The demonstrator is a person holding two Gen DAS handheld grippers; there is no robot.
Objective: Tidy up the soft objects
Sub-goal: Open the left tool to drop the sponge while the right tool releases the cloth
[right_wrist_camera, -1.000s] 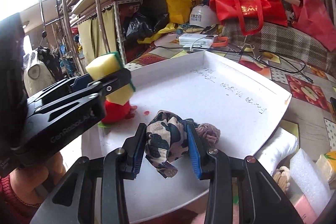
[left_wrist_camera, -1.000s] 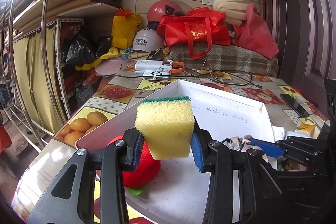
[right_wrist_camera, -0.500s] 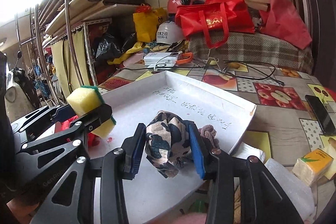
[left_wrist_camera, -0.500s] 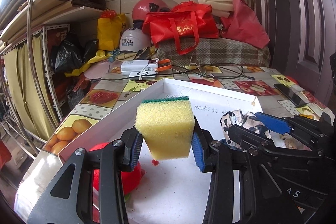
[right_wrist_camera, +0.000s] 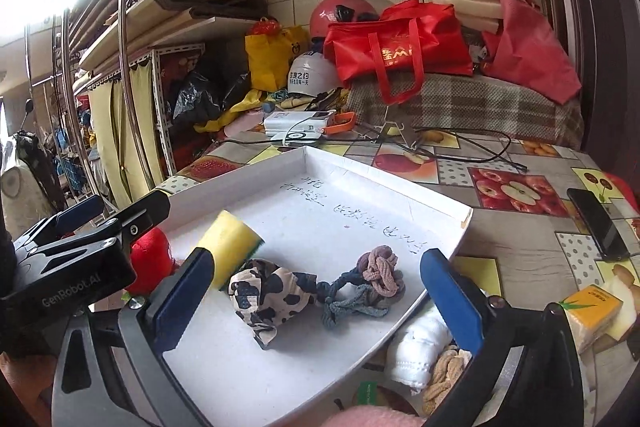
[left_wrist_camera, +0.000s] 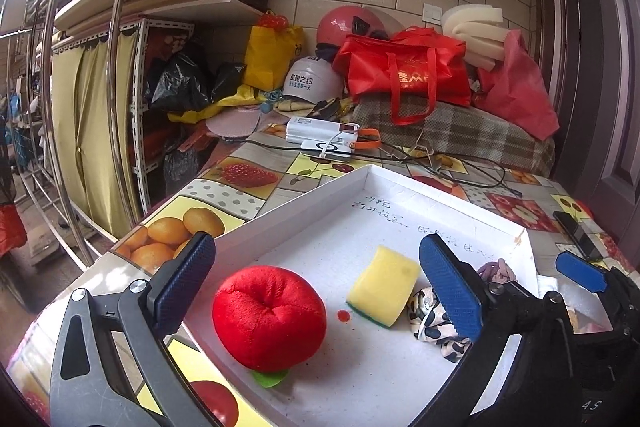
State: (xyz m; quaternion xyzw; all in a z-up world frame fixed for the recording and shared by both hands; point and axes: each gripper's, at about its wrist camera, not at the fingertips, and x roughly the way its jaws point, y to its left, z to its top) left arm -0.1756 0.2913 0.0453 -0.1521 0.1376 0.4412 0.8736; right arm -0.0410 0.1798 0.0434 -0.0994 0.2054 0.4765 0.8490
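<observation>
A white tray lies on the fruit-print table. In it are a red plush apple, a yellow sponge with a green underside, a black-and-cream patterned cloth and knotted hair ties. My left gripper is open and empty above the apple and sponge. My right gripper is open and empty over the cloth and hair ties. The sponge lies against the cloth's left side.
A white cloth, a knitted tan piece and a yellow packet lie off the tray's right edge. A black phone lies further right. Power banks, cables, helmets and red bags crowd the table's back.
Both grippers have opened. The sponge has dropped from the left gripper into the tray, and the patterned cloth has dropped from the right gripper beside it.
</observation>
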